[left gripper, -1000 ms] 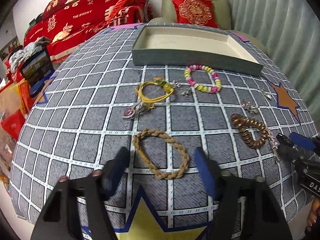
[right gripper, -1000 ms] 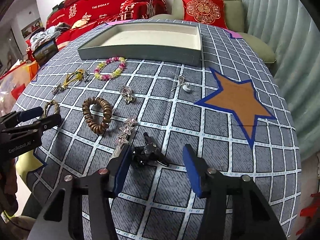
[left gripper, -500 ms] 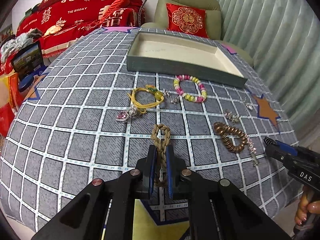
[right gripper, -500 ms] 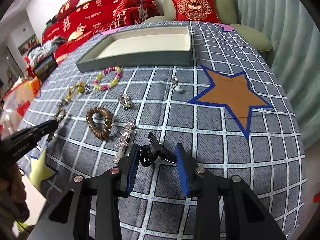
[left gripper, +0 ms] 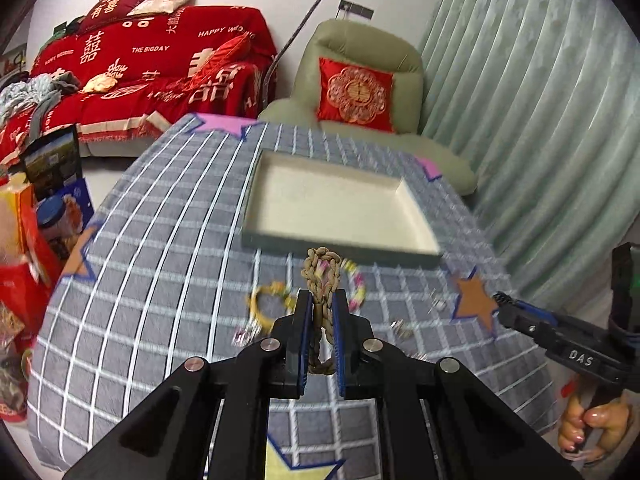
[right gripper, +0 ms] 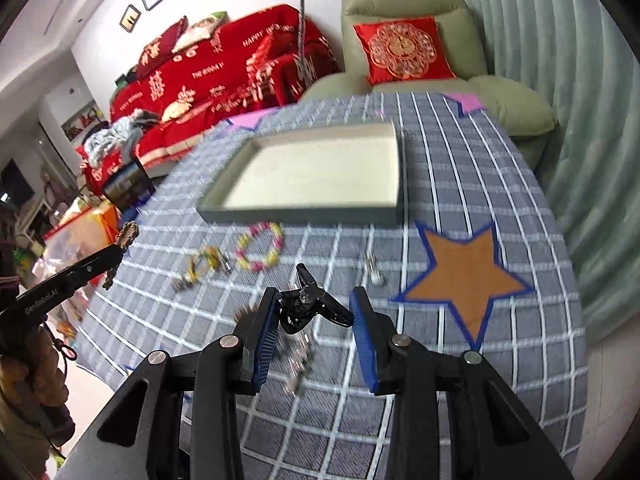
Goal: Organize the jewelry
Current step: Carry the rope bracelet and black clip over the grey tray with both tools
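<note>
The table (left gripper: 160, 264) bears a shallow tray (left gripper: 340, 246) with a bare cream floor. Before it lie a bead bracelet (right gripper: 260, 248) and a yellow bracelet (right gripper: 202, 264). The left gripper (left gripper: 321, 304) pinches a braided bracelet (left gripper: 322, 276) aloft. The right gripper (right gripper: 314, 308) clasps a black ornament (right gripper: 308, 306) between part-closed fingers.

Matt braided-cord bracelet (left gripper: 322, 280), checked cloth (left gripper: 160, 280)

Checked tablecloth (right gripper: 460, 184): grey tray (right gripper: 304, 214), beaded bracelet (right gripper: 259, 247), yellow bracelet (right gripper: 204, 263).
</note>
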Demonstrator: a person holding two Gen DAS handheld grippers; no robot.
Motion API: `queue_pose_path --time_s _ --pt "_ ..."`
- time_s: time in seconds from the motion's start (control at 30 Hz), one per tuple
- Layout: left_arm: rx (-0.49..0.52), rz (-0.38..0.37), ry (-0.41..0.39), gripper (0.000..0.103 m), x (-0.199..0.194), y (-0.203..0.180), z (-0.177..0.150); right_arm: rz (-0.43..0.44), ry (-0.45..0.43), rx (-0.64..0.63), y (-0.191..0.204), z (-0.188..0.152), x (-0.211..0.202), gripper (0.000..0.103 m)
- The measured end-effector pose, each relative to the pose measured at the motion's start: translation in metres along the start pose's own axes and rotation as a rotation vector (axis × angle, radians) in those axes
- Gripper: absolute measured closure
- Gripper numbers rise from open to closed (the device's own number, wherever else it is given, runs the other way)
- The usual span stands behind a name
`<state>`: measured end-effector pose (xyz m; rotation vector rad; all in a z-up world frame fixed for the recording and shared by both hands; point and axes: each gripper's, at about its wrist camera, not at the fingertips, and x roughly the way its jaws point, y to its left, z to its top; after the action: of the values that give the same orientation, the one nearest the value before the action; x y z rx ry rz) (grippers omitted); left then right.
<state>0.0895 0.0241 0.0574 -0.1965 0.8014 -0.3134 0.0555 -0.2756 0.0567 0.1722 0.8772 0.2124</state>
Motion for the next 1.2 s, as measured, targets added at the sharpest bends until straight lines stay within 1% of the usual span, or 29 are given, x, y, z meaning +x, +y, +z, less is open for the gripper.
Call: queue_pose_path --time_s 0.07,0.13,0.3,0.37,0.47,0.53,0.63,0.73,0.8,0.87,1.03,1.2 --pt "-0.005 -0.026 -0.008 0.083 -0.004 -0.003 0.018 0.011 -0.012 -0.002 0.001 0.014 -0.004 0.064" --pt "0.002 -0.039 -0.014 0.083 -0.004 -0.006 0.037 0.013 -0.026 -0.007 0.002 0.035 -0.005 0.064" --pt "0.024 -0.026 -0.040 0.083 0.006 -0.012 0.076 0.029 -0.055 -0.021 0.005 0.083 -0.004 0.064" --pt "0.037 -0.018 -0.038 0.083 0.018 -0.014 0.094 0.023 -0.055 -0.035 0.006 0.103 0.004 0.064" --pt "0.043 -0.010 -0.030 0.083 0.037 -0.016 0.112 0.031 -0.045 -0.023 0.003 0.128 0.020 0.064" --pt "0.063 0.005 -0.022 0.083 0.060 -0.018 0.125 0.035 -0.036 -0.003 -0.002 0.146 0.038 0.064" --pt "0.082 0.048 0.005 0.083 0.098 -0.018 0.132 0.029 -0.012 0.027 -0.011 0.163 0.071 0.064" --pt "0.119 0.093 0.048 0.083 0.145 -0.020 0.131 -0.005 0.012 0.036 -0.016 0.170 0.106 0.064" --pt "0.154 0.127 0.062 0.083 0.167 -0.023 0.128 -0.023 0.035 0.036 -0.019 0.169 0.131 0.064" --pt "0.173 0.142 0.081 0.083 0.189 -0.022 0.123 -0.034 0.058 0.038 -0.020 0.166 0.151 0.064" --pt "0.183 0.161 0.112 0.083 0.221 -0.018 0.116 -0.062 0.108 0.066 -0.033 0.159 0.199 0.064" --pt "0.188 0.185 0.141 0.083 0.245 -0.013 0.108 -0.096 0.129 0.052 -0.035 0.150 0.221 0.064"
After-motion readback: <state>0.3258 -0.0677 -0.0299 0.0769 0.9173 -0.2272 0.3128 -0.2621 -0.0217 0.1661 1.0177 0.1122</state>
